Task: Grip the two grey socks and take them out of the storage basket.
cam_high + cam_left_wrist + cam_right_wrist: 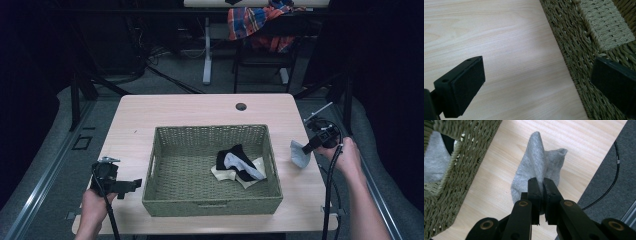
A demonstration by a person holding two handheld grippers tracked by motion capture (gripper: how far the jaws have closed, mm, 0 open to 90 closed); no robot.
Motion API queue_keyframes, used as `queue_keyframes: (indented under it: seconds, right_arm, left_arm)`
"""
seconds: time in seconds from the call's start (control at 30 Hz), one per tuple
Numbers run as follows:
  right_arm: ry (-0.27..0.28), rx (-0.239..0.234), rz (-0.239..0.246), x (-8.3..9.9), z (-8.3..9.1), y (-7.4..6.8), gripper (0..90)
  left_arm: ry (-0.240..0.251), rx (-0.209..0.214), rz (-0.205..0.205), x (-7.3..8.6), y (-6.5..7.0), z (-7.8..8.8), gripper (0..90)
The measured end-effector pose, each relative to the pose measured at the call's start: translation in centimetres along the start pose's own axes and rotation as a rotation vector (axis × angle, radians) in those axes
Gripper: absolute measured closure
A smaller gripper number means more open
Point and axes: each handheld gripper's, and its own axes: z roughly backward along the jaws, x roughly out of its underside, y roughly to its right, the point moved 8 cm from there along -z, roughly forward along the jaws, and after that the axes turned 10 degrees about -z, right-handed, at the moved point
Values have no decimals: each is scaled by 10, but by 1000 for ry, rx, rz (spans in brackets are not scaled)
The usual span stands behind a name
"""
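A rectangular green woven wicker basket (212, 200) sits mid-way on the pale wood-grain table (150, 112), holding a loose heap of black, grey and cream socks (239, 165). Beyond the table a red-and-blue plaid cloth (255, 22) drapes over a chair. The basket's rough braided wall stands between the two grippers. The right gripper (541, 195), held in a hand (345, 157) at the table's right edge, has its jaws pinched tight on a soft, crumpled light grey sock (536, 167) just beside the basket's right wall. The left gripper (536, 85), near the basket's left front corner, has its jaws spread wide, gripping nothing.
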Motion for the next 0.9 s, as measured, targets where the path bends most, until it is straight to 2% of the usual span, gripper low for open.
queue_keyframes:
  seconds: [0.03, 0.07, 0.1, 0.13, 0.2, 0.23, 0.27, 0.33, 0.4, 0.53, 0.73, 0.77, 0.9]
  right_arm:
    - [-20, 0, 11, 1, 0, 1, 856]
    - [-5, -5, -3, 0, -3, 1, 856]
    - [-34, 6, 14, 2, -4, 3, 856]
    - [-15, 3, -8, 1, -8, 2, 856]
    - [-39, 4, 5, 3, -13, 4, 855]
    - [-34, 2, -5, 3, -16, 3, 856]
    - [-58, -8, 4, 4, -18, 3, 855]
    - [-66, -12, -2, 5, -23, 2, 855]
    - [-72, -1, -12, 5, -28, 2, 854]
    - [-81, -4, -10, 6, -29, 4, 824]
    - [-48, -10, 1, 2, -14, 2, 600]
    - [-31, -3, -14, 2, -12, 1, 555]
    - [-2, -16, 7, -2, 6, -3, 395]
  left_arm:
    - [0, 0, 0, 0, 0, 0, 0]
    - [1, 0, 0, 0, 0, 0, 0]
    - [-1, 1, 1, 0, 0, 0, 0]
    - [-1, 1, 1, 0, 0, 0, 0]
    - [-1, 0, 1, 0, 0, 0, 0]
    - [-1, 0, 1, 0, 0, 0, 0]
    - [-1, 0, 0, 0, 0, 0, 0]
    - [1, -2, 0, 0, 0, 0, 0]
    - [1, -1, -1, 0, 0, 0, 0]
    - [-1, -1, 1, 0, 0, 0, 0]
    - [0, -2, 1, 0, 0, 0, 0]
    - [-1, -2, 1, 0, 0, 0, 0]
    - [-1, -1, 0, 0, 0, 0, 0]
